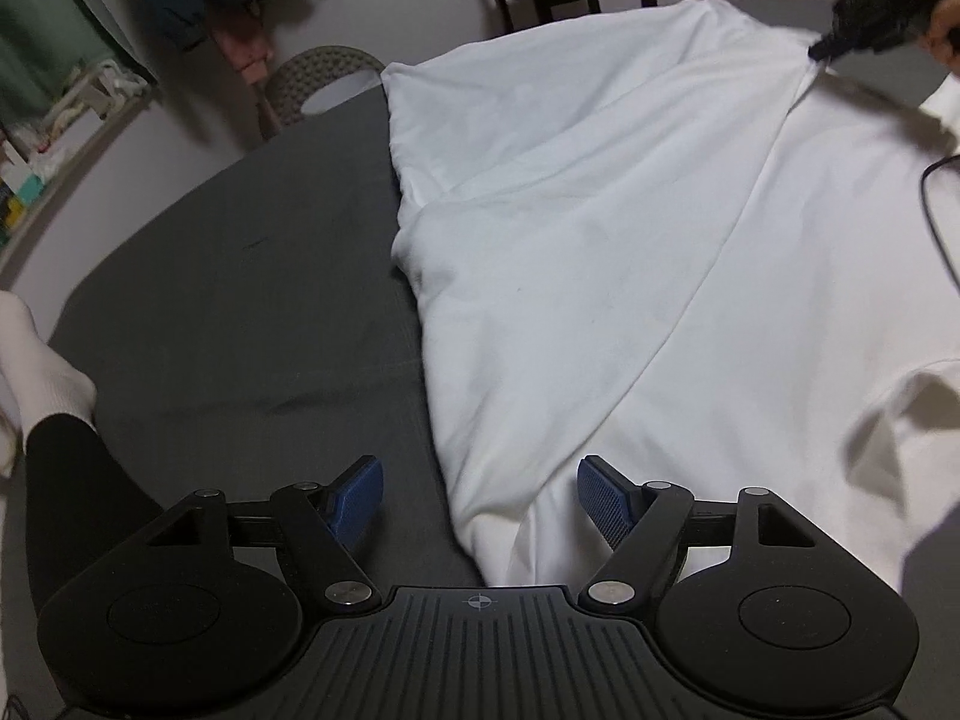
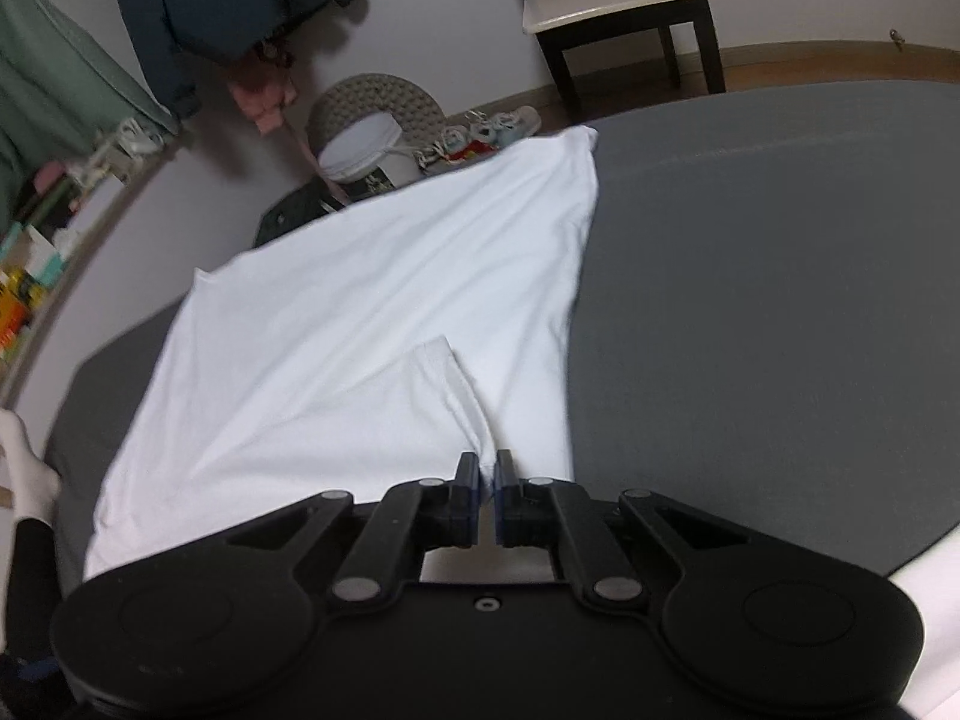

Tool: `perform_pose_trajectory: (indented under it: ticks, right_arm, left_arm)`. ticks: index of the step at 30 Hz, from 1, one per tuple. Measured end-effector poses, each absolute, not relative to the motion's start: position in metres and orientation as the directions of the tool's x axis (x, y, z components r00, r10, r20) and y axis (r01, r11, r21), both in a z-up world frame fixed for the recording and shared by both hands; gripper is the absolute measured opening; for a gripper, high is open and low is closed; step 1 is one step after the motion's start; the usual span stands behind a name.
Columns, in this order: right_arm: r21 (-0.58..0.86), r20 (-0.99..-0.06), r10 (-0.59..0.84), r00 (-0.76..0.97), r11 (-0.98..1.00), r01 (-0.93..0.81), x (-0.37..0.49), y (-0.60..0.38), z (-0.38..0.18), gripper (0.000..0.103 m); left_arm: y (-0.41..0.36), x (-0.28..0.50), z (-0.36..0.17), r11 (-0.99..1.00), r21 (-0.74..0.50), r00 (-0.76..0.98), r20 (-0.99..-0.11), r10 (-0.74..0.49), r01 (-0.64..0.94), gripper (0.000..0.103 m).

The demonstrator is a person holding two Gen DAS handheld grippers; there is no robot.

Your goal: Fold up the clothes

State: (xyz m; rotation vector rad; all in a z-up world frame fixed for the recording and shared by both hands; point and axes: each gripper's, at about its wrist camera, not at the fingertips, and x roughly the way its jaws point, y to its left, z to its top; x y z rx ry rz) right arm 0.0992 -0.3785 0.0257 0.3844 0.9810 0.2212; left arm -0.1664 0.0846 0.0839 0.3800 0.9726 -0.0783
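Surface: a grey sheet (image 1: pixel 240 312) covers the bed, smooth with faint creases, its edge curving off toward the wall.
Shirt: a white shirt (image 1: pixel 600 252) lies spread across the grey sheet, wrinkled, one part lifted into a ridge toward the far right.
Sleeve: in the right wrist view a short sleeve (image 2: pixel 444 384) lies folded over the body of the shirt, just ahead of the fingers.
Left hand-held gripper (image 1: pixel 480 501): jaws wide apart, holding nothing, blue pads (image 1: pixel 603 501) either side of the shirt's near edge.
Right hand-held gripper (image 2: pixel 487 474): jaws nearly closed, pinching a bit of white shirt cloth between them.
Room: pale walls; a dark wooden chair (image 2: pixel 618 6) with a cream seat stands beyond the bed.
Floor items: a woven basket (image 2: pixel 375 108), a white bucket (image 2: pixel 360 156) and pairs of shoes (image 2: pixel 480 135) sit near the wall.
Hanging: a dark jacket (image 2: pixel 228 0) hangs on the wall, green curtain (image 2: pixel 54 102) to its left.
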Motion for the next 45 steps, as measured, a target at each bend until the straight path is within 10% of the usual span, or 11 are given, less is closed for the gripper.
perform_pose_trajectory:
  ticks: [14,20,27,38,45]
  right_arm:
    - [0.401,-0.748,0.356,0.561,0.915,-0.047,0.106,-0.374,0.031,0.007]
    - [0.397,-0.751,0.353,0.557,0.917,-0.045,0.108,-0.377,0.032,0.007]
    - [0.399,-0.735,0.355,0.577,0.915,-0.055,0.111,-0.378,0.036,0.007]
    - [0.483,-0.625,0.386,0.679,0.874,-0.053,0.098,-0.398,0.057,0.006]
    - [0.438,-0.715,0.336,0.613,0.899,0.018,0.104,-0.403,0.028,0.006]
  left_arm:
    - [0.092,-0.179,0.091,0.881,0.327,0.564,-0.821,0.085,0.343,0.073]
    - [0.047,-0.183,0.067,0.709,0.561,0.633,-0.746,0.208,0.428,0.054]
    - [0.028,-0.186,0.06,0.612,0.666,0.692,-0.676,0.255,0.426,0.003]
    - [0.027,-0.203,0.076,0.634,0.606,0.706,-0.697,0.13,0.481,0.002]
    - [0.023,-0.203,0.064,0.615,0.574,0.659,-0.743,0.115,0.54,0.002]
